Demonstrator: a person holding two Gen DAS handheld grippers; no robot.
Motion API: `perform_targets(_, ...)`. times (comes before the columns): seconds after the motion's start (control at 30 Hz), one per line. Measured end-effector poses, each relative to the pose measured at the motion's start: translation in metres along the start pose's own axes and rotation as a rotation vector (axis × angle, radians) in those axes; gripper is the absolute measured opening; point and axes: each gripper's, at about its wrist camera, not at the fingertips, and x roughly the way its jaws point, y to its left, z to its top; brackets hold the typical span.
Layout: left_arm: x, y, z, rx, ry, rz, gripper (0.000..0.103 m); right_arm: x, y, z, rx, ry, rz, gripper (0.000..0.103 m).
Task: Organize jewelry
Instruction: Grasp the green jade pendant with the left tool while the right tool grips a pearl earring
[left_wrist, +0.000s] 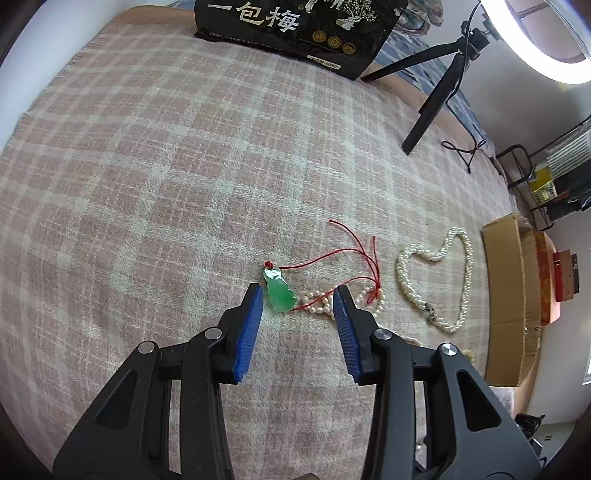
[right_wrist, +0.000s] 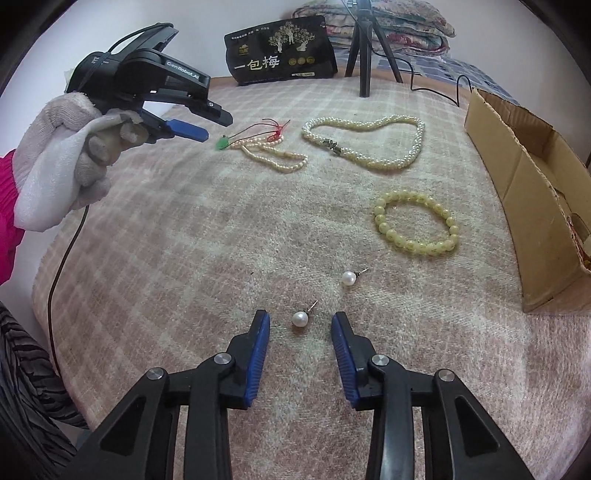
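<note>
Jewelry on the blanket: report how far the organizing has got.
Done: nothing visibly; the cardboard box shows no jewelry inside. In hand: left gripper open over the green pendant; right gripper open around a pearl earring. Left: second earring, yellow bracelet, pearl necklaces.

We see 6 pcs of jewelry, all lying flat on the plaid blanket. Green jade pendant (left_wrist: 280, 293) w/ red cord (left_wrist: 354, 254), cord loose and trailing over a thin pearl strand (right_wrist: 275, 157). Just beside those, a thick twisted pearl necklace (right_wrist: 369, 142), clasp shut, spread in an open loop. Nearer, a yellow bead bracelet (right_wrist: 417, 227), a closed ring. Nearest, 2 pearl stud earrings, apart: one (right_wrist: 300, 318), other (right_wrist: 349, 278), posts pointing up-right.
</note>
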Motion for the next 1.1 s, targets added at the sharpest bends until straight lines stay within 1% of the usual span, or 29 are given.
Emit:
perform_targets(0.07,0.005,-0.001,0.0,0.0,0.008,0.015,0.037,0.001,0.0,0.002,0.0,0.001,0.0,0.034)
perform_targets(0.17,0.01,-0.003,-0.001,0.008,0.008,0.047,0.036,0.002,-0.001,0.003,0.003,0.001,0.001,0.033)
perform_targets(0.33,0.014,-0.004,0.0,0.007,0.004,0.061,0.036,0.003,0.0,0.005,-0.005,0.002,-0.004,0.033)
perform_targets(0.43,0.017,-0.003,0.001,0.005,-0.001,0.077,0.03,0.003,0.001,0.004,-0.008,0.002,-0.007,0.033)
perform_targets(0.53,0.02,-0.002,0.003,0.002,-0.005,0.087,0.027,0.003,0.002,0.005,-0.012,0.002,-0.009,0.033)
perform_targets(0.67,0.024,-0.001,0.003,0.009,-0.007,0.099,0.027,0.003,0.002,0.005,-0.014,0.002,-0.011,0.033)
perform_targets(0.87,0.028,-0.008,0.001,0.063,-0.023,0.136,0.027,0.003,0.004,0.005,-0.023,0.002,-0.018,0.033)
perform_targets(0.9,0.028,-0.008,0.0,0.068,-0.026,0.139,0.025,0.004,0.005,0.005,-0.024,0.002,-0.02,0.033)
perform_targets(0.97,0.027,-0.008,-0.001,0.078,-0.036,0.155,0.018,0.004,0.006,0.006,-0.027,0.002,-0.021,0.033)
perform_targets(1.03,0.027,-0.008,-0.001,0.085,-0.041,0.162,0.015,0.005,0.006,0.006,-0.029,0.002,-0.022,0.033)
perform_targets(1.1,0.027,-0.007,-0.001,0.086,-0.041,0.154,0.015,0.006,0.006,0.007,-0.032,0.002,-0.023,0.032)
